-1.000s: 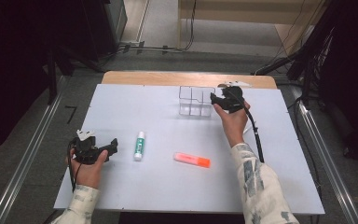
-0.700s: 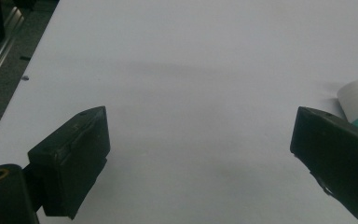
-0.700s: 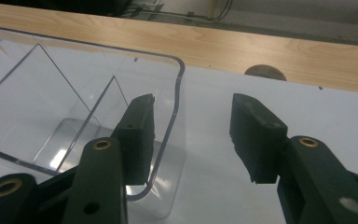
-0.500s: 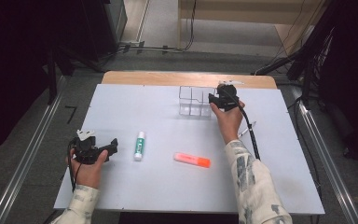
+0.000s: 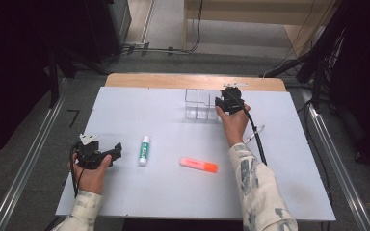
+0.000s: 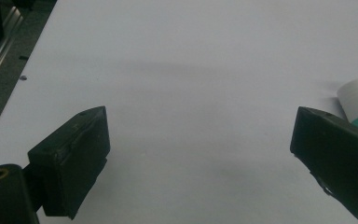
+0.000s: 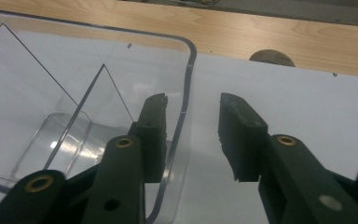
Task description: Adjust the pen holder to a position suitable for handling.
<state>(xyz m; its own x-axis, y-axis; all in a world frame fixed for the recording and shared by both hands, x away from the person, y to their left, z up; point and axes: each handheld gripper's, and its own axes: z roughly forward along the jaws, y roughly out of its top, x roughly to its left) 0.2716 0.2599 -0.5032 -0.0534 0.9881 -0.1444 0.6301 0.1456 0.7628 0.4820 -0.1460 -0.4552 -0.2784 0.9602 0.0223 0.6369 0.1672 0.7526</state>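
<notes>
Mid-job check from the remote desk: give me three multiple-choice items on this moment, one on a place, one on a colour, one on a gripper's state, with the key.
1. Where is the right gripper?
A. At the clear organizer, its jaws straddling a side wall
B. Over the orange marker
C. Off the table

2. What colour is the marker lying mid-table?
A. Blue
B. Orange
C. Black

3. How do the left gripper's jaws stand?
A. Clamped on the glue stick
B. Shut on nothing
C. Wide open, with bare table between them

Key: 1 A, the right gripper view shows one jaw inside the wall and one outside. 2 B, the high view shows it orange. 3 C, the left gripper view shows the glue stick beside one jaw, not between them.
</notes>
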